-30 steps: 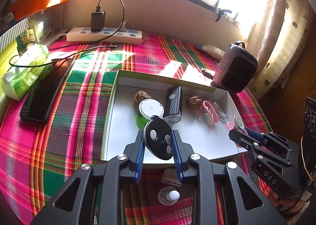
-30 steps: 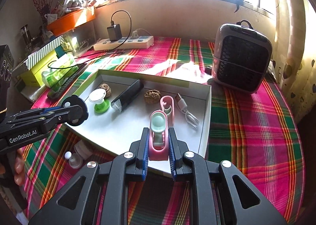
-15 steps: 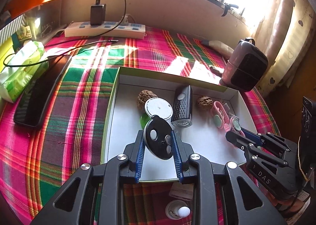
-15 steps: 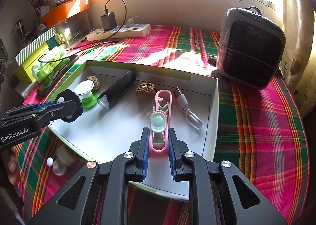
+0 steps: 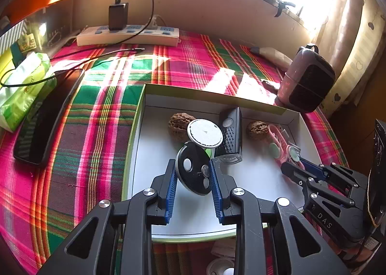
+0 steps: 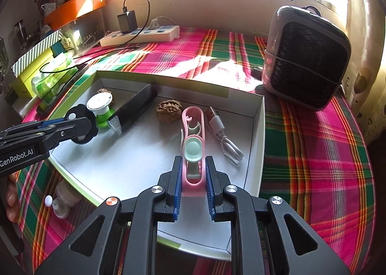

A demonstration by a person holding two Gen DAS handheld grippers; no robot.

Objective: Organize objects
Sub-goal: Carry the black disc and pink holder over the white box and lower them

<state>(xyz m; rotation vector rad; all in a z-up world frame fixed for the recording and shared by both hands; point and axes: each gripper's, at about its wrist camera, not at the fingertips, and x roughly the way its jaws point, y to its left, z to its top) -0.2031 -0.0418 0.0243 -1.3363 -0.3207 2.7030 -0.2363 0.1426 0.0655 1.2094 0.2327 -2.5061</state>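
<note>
Holding one object each, both tools hung over the white box [image 6: 255,135] on the plaid worktop [image 6: 313,149].

The left tool [image 5: 193,175] pinched a black round disc [image 5: 194,169] above the box's left part, beside the green-based white-topped stand [image 5: 205,134]. The right tool [image 6: 193,176] pinched a pink clip [image 6: 193,152] near the white cable [image 6: 225,137], with a walnut [image 6: 168,110] beyond.

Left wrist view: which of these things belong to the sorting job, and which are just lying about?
In the job:
white box
black disc in left gripper
pink clip in right gripper
walnut
black shaver

Lying about:
power strip
phone
tissue pack
heater
</note>
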